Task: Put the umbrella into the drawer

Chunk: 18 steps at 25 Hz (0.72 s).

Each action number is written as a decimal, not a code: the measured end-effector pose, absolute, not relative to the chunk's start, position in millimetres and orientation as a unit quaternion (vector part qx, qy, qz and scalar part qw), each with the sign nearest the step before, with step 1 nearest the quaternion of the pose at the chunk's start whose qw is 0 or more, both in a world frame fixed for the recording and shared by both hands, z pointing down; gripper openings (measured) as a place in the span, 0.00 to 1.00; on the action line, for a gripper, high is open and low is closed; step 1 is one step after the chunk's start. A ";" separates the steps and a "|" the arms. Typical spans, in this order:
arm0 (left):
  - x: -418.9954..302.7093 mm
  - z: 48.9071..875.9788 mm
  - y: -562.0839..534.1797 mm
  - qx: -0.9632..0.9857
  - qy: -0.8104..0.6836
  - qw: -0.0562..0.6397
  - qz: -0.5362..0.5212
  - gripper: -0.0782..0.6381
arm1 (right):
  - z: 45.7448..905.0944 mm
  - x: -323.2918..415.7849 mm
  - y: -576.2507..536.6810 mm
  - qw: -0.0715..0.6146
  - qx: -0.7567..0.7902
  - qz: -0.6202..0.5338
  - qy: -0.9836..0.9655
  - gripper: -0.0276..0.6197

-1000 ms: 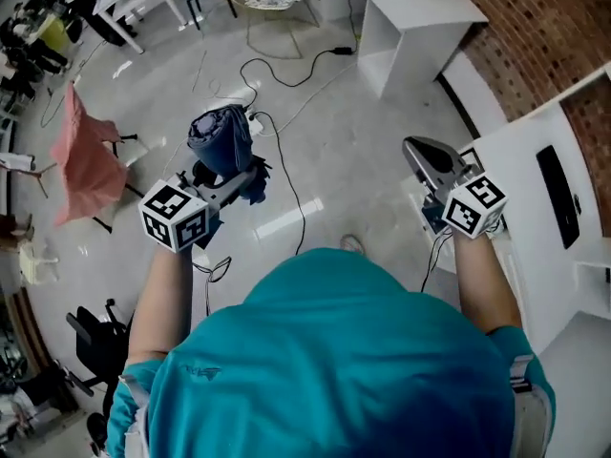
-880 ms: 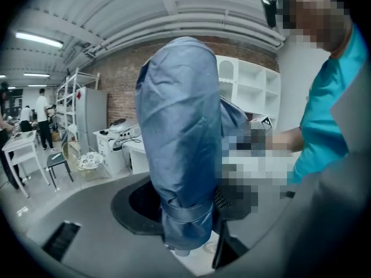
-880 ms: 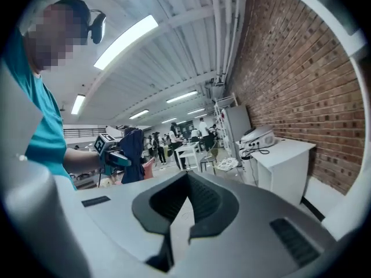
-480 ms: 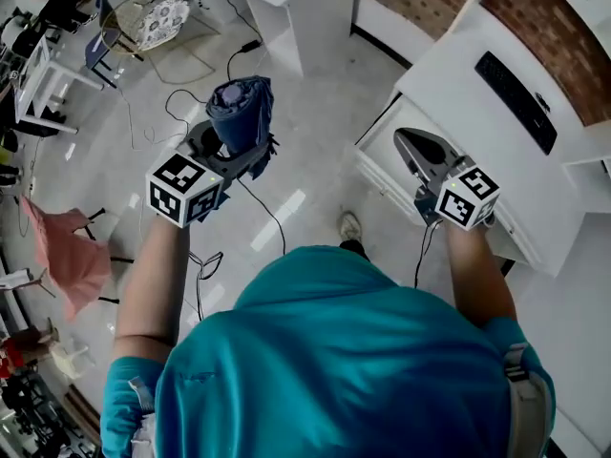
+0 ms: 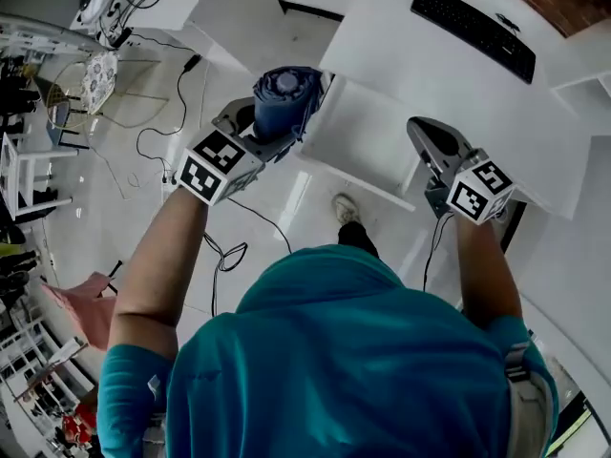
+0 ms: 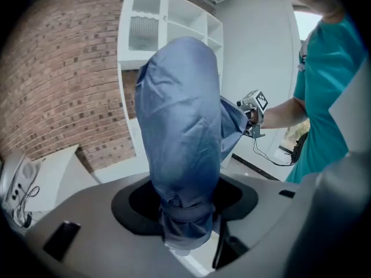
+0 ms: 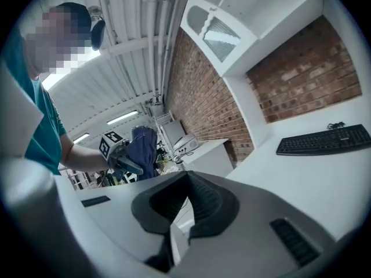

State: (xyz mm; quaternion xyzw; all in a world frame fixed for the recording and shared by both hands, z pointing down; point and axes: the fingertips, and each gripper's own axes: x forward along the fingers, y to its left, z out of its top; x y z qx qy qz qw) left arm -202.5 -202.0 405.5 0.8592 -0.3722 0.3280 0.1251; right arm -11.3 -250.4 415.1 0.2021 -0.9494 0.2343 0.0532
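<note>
A folded blue umbrella [image 5: 284, 95] stands end-on in my left gripper [image 5: 270, 127], which is shut on its strapped lower part [image 6: 184, 213]. It hangs at the left edge of the open white drawer [image 5: 368, 139], which is pulled out from under the white desk [image 5: 420, 60]. In the left gripper view the umbrella [image 6: 179, 126] fills the middle. My right gripper [image 5: 431, 141] is over the drawer's right end. Its jaws meet at the tips [image 7: 186, 177] with nothing between them. The right gripper view shows the umbrella [image 7: 144, 150] at the left.
A black keyboard [image 5: 473, 31] lies on the desk top. Black cables [image 5: 224, 246] trail over the glossy floor at the left, and a shoe [image 5: 346, 210] stands just before the drawer. A brick wall [image 7: 214, 106] and a white shelf unit [image 6: 168, 22] rise behind the desk.
The view has swung from the open floor to the desk. Both grippers have come over the open drawer, and the umbrella is still held in the left one.
</note>
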 end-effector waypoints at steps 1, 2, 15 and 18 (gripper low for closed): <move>-187.0 414.1 -211.8 0.863 -0.354 0.123 0.338 0.46 | 421.4 4.8 -253.7 0.052 0.218 0.242 -0.944 0.08; -170.7 422.5 -220.0 0.866 -0.336 0.120 0.349 0.46 | 427.4 21.6 -256.1 0.050 0.234 0.250 -0.938 0.08; -47.0 569.6 -246.8 0.846 -0.187 0.146 0.477 0.46 | 507.5 135.4 -262.3 0.026 0.327 0.303 -0.895 0.08; -29.6 599.0 -247.9 0.828 -0.162 0.139 0.519 0.46 | 513.6 159.1 -259.6 0.024 0.340 0.313 -0.887 0.08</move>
